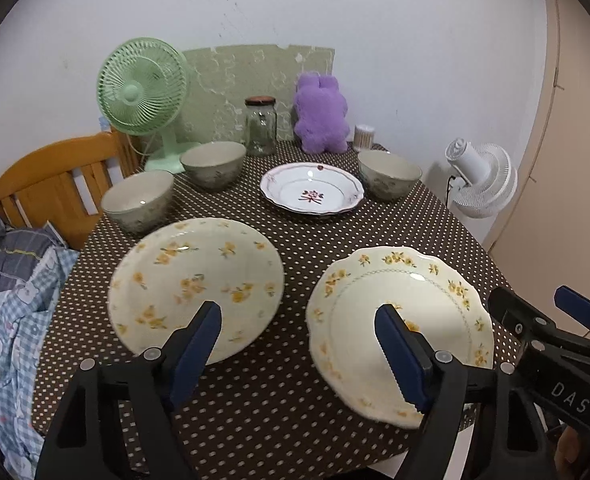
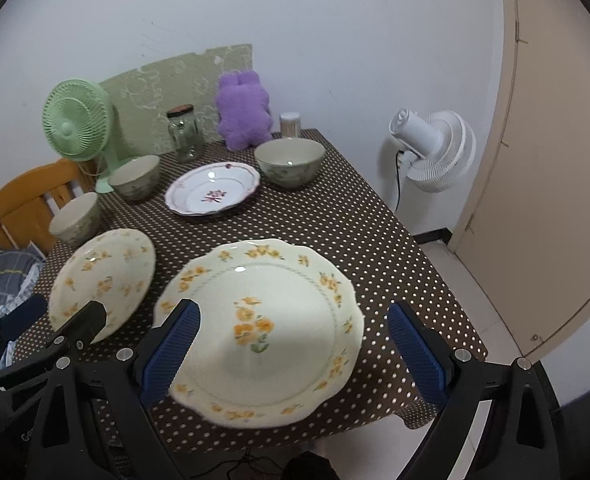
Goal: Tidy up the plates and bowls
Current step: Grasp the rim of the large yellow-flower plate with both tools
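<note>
A dotted brown table [image 1: 315, 236] fills a small white-walled room. We hover our left tool [image 1: 299, 344] and right tool [image 2: 293, 344] at six o'clock, both spread wide and empty. Two yellow-flowered plates [image 1: 195, 280] [image 2: 259, 320] lie nearest, likely first to stack. The red-patterned plate [image 1: 311, 192] sits at twelve, with three bowls [image 1: 139, 200] [image 1: 213, 162] [image 1: 389, 174] scattered beyond, seemingly empty.

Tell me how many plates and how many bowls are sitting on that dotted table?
Plates: 3, two yellow-flowered and one white with a red mark
Bowls: 3, left edge, back left, back right
Total: 6 dishes
</note>
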